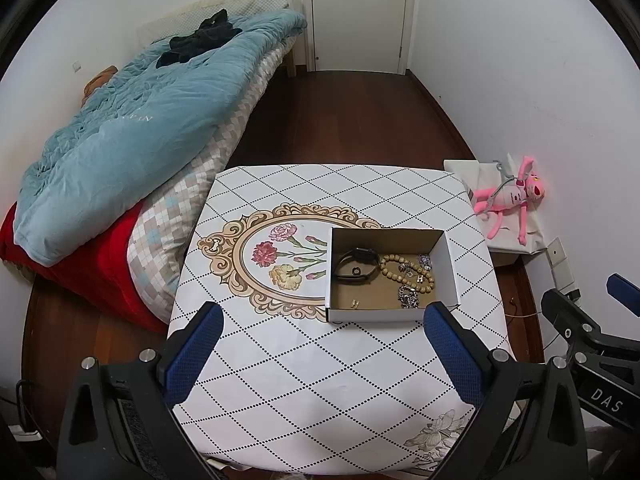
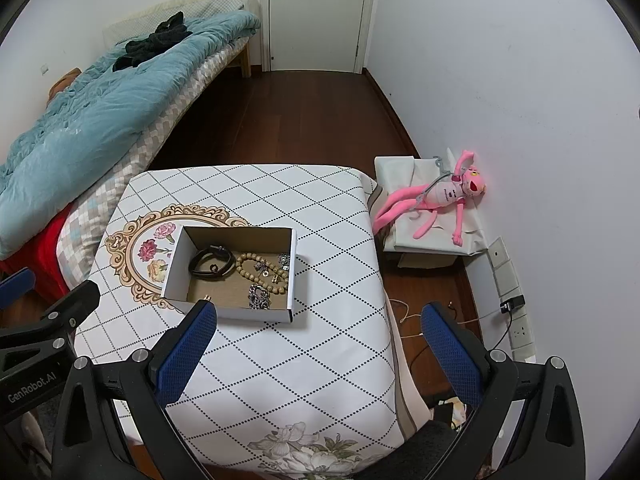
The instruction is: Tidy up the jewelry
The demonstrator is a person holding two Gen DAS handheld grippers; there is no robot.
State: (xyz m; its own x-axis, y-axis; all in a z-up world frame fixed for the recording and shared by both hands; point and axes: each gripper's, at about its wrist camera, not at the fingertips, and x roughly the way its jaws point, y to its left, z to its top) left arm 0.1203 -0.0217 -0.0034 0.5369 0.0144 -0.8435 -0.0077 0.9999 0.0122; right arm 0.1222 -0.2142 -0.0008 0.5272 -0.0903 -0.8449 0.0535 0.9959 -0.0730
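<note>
Jewelry box [image 1: 390, 276] sits on patterned tablecloth [image 1: 304, 360] beside bed [image 1: 132, 152].

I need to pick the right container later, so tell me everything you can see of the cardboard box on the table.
The small open-topped cardboard box, white outside and brown inside, is rectangular with low upright walls and no lid in sight. It sits flat on the white diamond-patterned tablecloth, partly overlapping its printed floral oval. Inside lie a black strap watch, a tan beaded bracelet, silver chain pieces and a small gold item. No hand-held gripper touches it.
</note>
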